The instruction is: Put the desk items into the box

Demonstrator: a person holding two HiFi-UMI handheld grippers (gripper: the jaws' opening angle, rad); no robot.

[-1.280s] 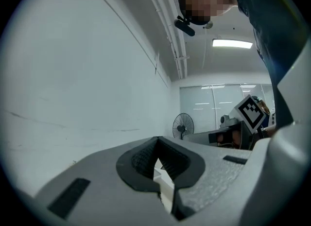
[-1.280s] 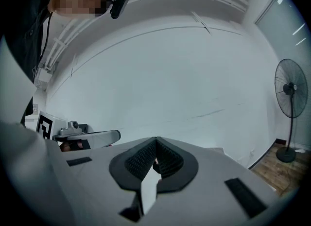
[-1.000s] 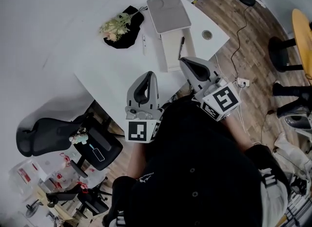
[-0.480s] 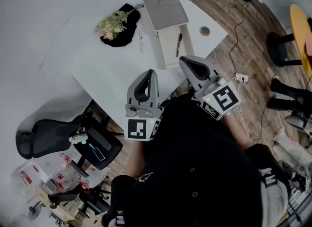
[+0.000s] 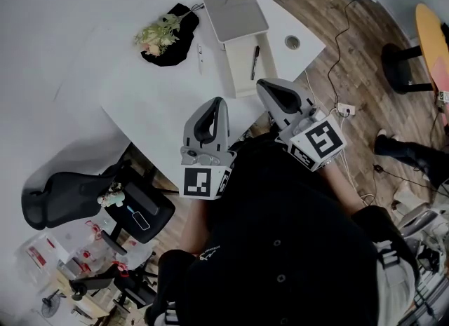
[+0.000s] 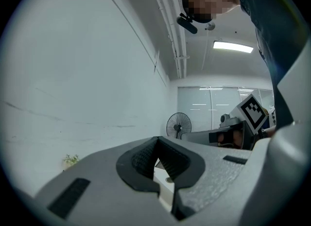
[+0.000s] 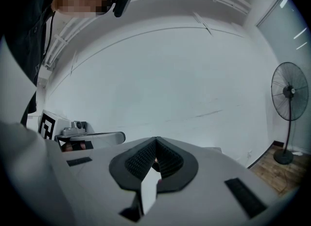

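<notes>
On the white desk (image 5: 140,100) stands an open white box (image 5: 237,65), its grey lid (image 5: 235,12) resting on the far end. A black pen (image 5: 254,62) lies inside the box. On the desk left of the box there is a white pen (image 5: 199,57), and further left a flower sprig (image 5: 158,34) lies on a black cloth (image 5: 179,41). My left gripper (image 5: 214,102) (image 6: 156,140) and right gripper (image 5: 265,85) (image 7: 155,140) hover over the desk's near edge, short of the box. Both are shut and hold nothing.
A round cable hole (image 5: 292,42) sits near the desk's right corner. A black office chair (image 5: 63,195) stands below left, and cables with a plug (image 5: 344,111) lie on the wood floor to the right. A standing fan (image 7: 289,118) is by the wall.
The head view has drifted a little, so the desk and box sit slightly higher and further left. Both grippers stay shut in about the same place.
</notes>
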